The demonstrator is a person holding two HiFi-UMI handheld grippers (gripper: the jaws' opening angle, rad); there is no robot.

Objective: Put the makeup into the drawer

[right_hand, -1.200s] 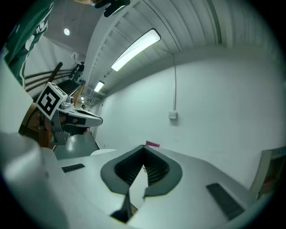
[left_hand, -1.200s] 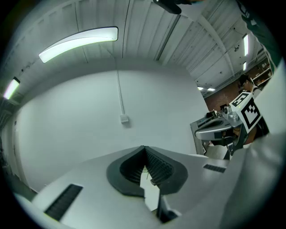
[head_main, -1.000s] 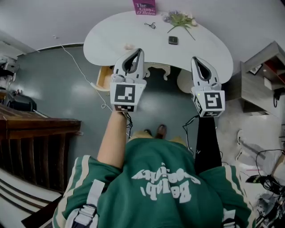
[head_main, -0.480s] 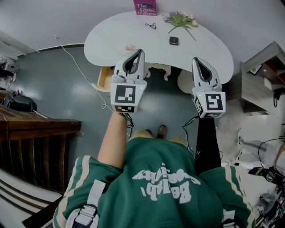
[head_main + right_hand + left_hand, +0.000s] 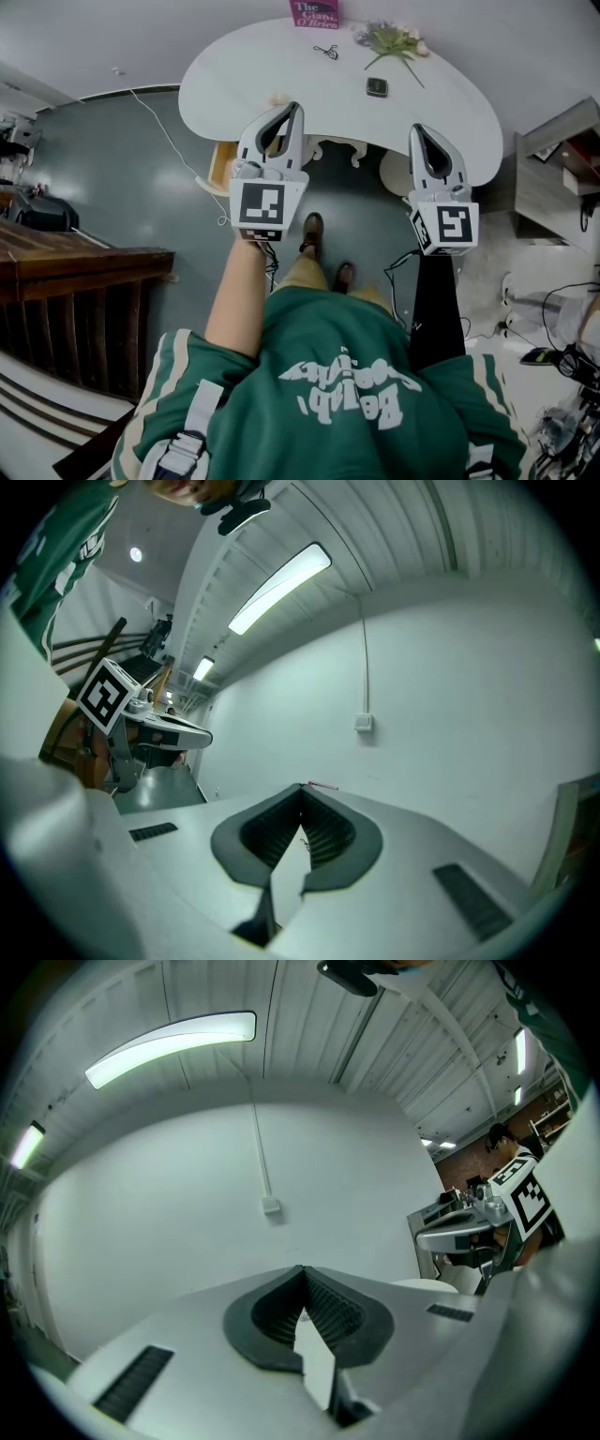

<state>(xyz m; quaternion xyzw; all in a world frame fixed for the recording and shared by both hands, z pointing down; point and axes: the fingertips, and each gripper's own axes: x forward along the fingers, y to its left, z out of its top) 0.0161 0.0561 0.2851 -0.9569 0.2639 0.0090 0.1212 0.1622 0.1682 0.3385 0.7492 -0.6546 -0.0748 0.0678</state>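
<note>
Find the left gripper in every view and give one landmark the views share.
Head view: left gripper left of centre, its tips overlapping the white table in the picture.
Left gripper view: left gripper itself, shut jaws filling the bottom middle.
Right gripper view: left gripper at the left side, pointing right.
Shared landmark: the small wall box, in both gripper views only.

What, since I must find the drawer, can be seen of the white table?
The white table has a curved, kidney-shaped top, smooth and painted-looking, with a scalloped apron under its near edge. Toward the head view's left, what looks like a drawer with a pale wood inside stands pulled out. On top are a pink book at the far edge, a flower sprig, a small dark square case and a small dark wiry item.
</note>
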